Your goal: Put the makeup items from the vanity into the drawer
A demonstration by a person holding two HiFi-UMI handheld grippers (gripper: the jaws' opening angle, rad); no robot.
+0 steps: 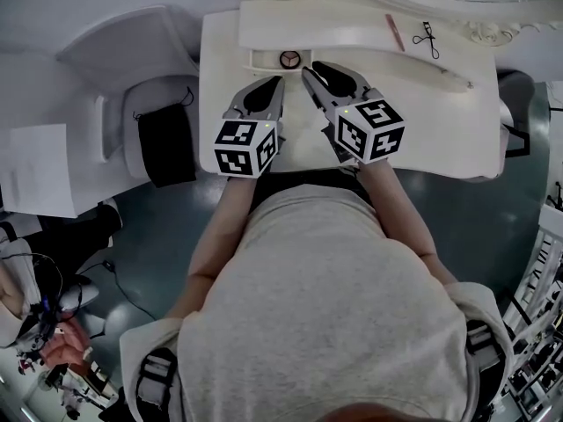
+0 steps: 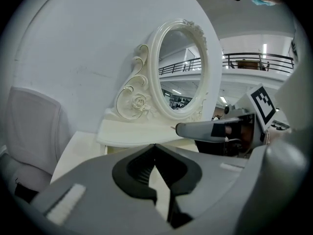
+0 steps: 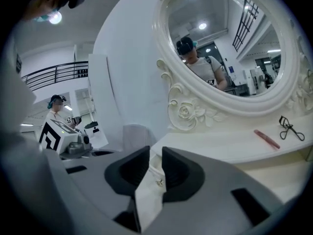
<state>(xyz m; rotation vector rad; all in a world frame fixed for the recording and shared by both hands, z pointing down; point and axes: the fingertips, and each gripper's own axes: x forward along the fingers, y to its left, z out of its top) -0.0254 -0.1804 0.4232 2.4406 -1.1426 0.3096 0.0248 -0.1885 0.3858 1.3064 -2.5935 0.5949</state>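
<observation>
**Head view: vanity stock, nothing yet stowed**

- Pink stick (image 1: 395, 32): lying on the vanity's (image 1: 222, 55) raised shelf, well apart from both grippers.
- Eyelash curler (image 1: 428, 39): same shelf, just beside the stick.
- Drawer (image 1: 266, 59): small, with a round knob (image 1: 288, 58); it looks closed, and no contents are visible.
- Left gripper (image 1: 278, 82): jaws together, empty.
- Right gripper (image 1: 307, 71): jaws narrowly apart and clamping nothing; the knob shows through the gap.

Judged progress: at the start. The drawer must be opened and both items remain to be moved.
</observation>
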